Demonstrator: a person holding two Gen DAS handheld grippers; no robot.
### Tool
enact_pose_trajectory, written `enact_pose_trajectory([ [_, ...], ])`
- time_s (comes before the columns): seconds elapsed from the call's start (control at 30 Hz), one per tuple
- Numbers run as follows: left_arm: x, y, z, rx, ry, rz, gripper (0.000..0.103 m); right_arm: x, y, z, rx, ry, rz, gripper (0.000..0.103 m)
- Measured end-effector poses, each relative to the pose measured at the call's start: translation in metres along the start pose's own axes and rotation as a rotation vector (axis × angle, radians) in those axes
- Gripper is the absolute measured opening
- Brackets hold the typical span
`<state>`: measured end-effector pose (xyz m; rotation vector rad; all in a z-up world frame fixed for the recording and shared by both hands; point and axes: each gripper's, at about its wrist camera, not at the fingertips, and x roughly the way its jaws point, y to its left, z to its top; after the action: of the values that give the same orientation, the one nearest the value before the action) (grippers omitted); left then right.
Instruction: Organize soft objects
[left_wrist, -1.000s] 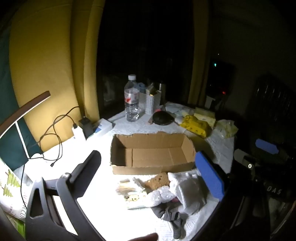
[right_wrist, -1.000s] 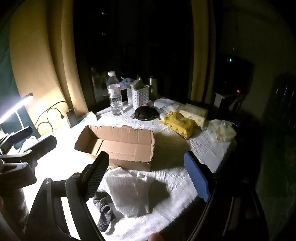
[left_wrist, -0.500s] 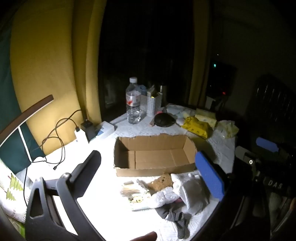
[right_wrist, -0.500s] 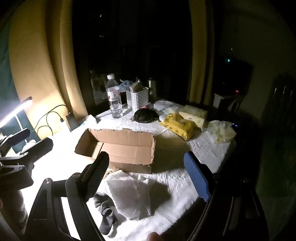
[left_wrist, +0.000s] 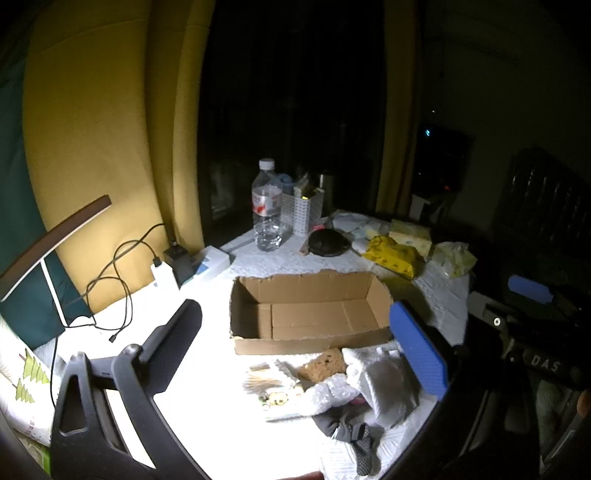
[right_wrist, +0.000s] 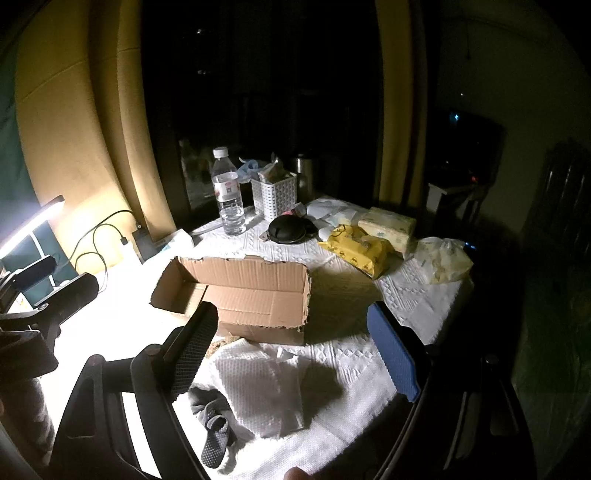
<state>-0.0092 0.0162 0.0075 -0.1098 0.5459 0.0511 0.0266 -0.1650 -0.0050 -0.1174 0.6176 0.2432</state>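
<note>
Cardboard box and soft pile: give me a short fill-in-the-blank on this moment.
1. The cardboard box holds ____.
2. The brown sponge lies ____ the box, against its near wall.
3. The left tool and right tool both stand ____.
4. The grey sock lies partly under the white ____.

Missing: nothing; outside; open; towel

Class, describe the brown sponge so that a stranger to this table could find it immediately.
Start at the open cardboard box in the middle of the table. Just outside its near wall lies a heap of soft things; the sponge sits at the heap's box-side edge. It alone is brown and speckled, beside white paper towel and a grey sock.
</note>
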Motion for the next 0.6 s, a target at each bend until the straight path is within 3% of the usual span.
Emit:
enact_pose_trajectory([
  [0.6, -0.0034, -0.0037, 0.0027, 0.010, -0.002, 0.000, 0.102, -0.0022, -0.0036, -0.0088, 0.006, 0.010, 0.020, 0.086],
])
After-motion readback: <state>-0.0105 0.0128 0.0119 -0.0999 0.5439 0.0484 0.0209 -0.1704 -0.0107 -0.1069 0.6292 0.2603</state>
